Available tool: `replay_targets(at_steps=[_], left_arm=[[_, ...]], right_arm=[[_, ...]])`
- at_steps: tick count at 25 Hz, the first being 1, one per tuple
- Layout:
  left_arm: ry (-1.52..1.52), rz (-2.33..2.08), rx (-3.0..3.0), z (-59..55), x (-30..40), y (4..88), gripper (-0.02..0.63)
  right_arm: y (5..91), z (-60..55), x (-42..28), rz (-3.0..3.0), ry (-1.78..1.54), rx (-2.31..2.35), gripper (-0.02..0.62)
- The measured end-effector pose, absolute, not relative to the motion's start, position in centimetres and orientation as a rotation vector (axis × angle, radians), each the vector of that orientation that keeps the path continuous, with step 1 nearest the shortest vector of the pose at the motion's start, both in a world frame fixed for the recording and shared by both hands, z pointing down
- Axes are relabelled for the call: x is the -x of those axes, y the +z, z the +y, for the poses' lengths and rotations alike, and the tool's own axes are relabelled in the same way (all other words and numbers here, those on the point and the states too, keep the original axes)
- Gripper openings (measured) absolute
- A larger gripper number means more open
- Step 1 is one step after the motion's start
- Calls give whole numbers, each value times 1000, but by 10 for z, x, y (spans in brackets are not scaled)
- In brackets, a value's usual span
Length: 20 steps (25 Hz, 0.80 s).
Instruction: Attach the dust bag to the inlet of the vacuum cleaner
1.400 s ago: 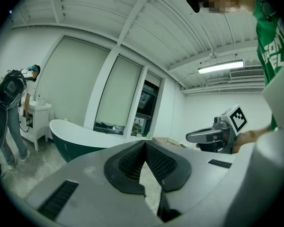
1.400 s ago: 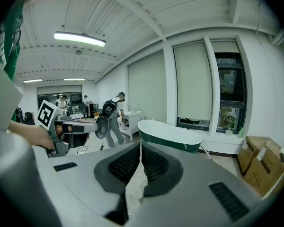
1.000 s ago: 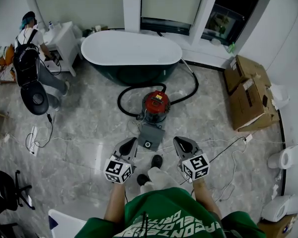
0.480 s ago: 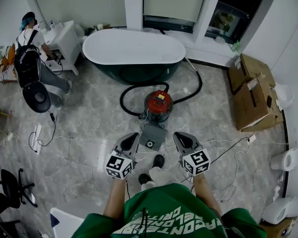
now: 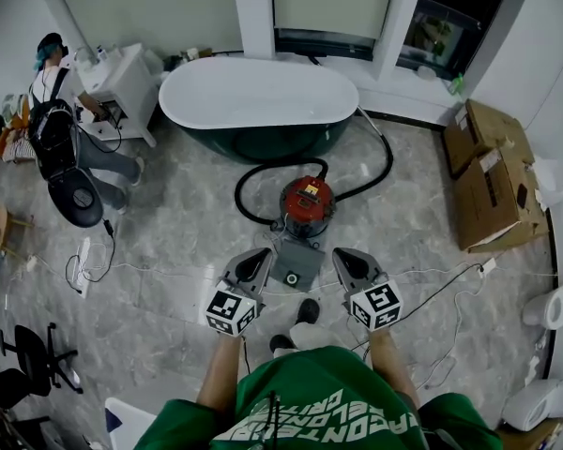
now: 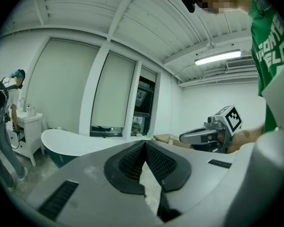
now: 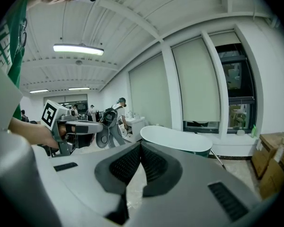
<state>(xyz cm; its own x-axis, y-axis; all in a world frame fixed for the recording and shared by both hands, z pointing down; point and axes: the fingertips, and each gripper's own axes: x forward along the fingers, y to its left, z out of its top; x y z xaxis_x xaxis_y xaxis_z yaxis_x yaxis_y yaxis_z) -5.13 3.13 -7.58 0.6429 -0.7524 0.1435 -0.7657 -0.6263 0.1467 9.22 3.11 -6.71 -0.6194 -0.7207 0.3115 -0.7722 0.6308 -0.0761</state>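
A red vacuum cleaner [image 5: 307,202] with a looping black hose [image 5: 253,181] stands on the marble floor in front of the bathtub. A flat grey dust bag [image 5: 296,262] with a round hole lies on the floor just before it. My left gripper [image 5: 259,254] hovers at the bag's left edge and my right gripper [image 5: 342,253] at its right edge, both above it. In the left gripper view, the left gripper [image 6: 144,144] is shut, pads meeting, nothing between them. The right gripper [image 7: 140,145] has just closed fully and is shut and empty. Neither gripper view shows the bag.
A white-rimmed dark bathtub [image 5: 258,97] stands behind the vacuum. Cardboard boxes [image 5: 493,172] lie at the right, a toilet [image 5: 561,305] further right. A person with a backpack [image 5: 54,129] stands by a white cabinet [image 5: 122,78] at the left. Thin cables [image 5: 94,256] trail across the floor.
I have stepped forward: the vacuum and the dust bag sit closer, and both grippers have come up alongside the bag.
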Motion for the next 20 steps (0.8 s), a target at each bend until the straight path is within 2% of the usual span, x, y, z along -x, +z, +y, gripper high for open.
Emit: replay_targets(at_steps=[11,20], left_arm=[[133,-1114,-2741,-20,5,-78,3],[227,-1209,-2698,-52,35,-52,3]], right_arm=[[-53,-27,-117,-2694,374,-1170,8],[-34,-68,-101,-2714,367,-1075,8]])
